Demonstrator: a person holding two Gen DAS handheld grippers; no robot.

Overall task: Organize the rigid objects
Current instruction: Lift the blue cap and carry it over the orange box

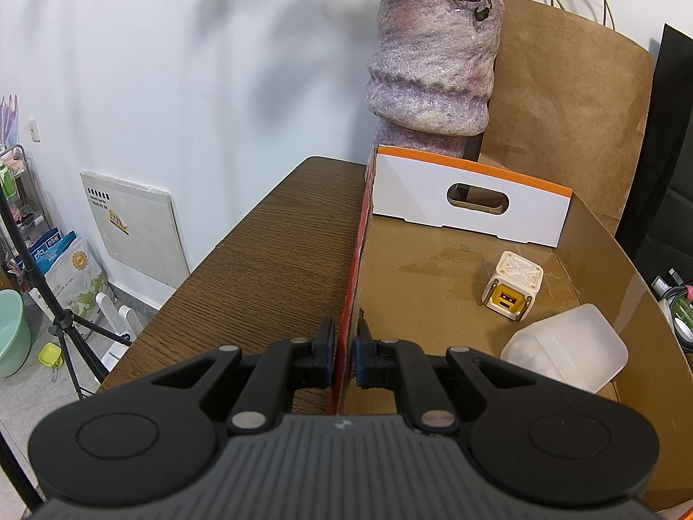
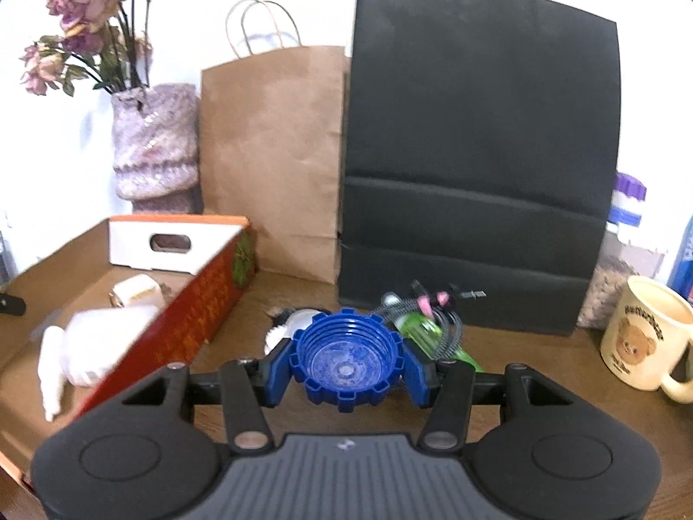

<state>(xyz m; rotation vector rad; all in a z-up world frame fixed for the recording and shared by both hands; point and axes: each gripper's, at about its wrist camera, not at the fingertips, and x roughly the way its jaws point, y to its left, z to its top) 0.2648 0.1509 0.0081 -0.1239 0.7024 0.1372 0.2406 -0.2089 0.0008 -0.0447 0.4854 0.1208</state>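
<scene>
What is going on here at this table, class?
A person is tidying small items into a shallow cardboard box on a wooden table. The left gripper is shut on the box's side wall, steadying it. The right gripper is shut on a blue ribbed plastic cap, held above the table beside the box. Already inside are a small white and yellow cube toy and a translucent white plastic container. A green tube and tangled cables wait on the table.

Cap (image 2: 346, 357): blue, ridged. Box (image 1: 606, 260): brown inside, red outside, orange-edged white end. Cube (image 1: 513, 284): cream and yellow. Vase (image 1: 429, 65): mottled purple. Bags (image 2: 476, 151): were brown, black.
</scene>
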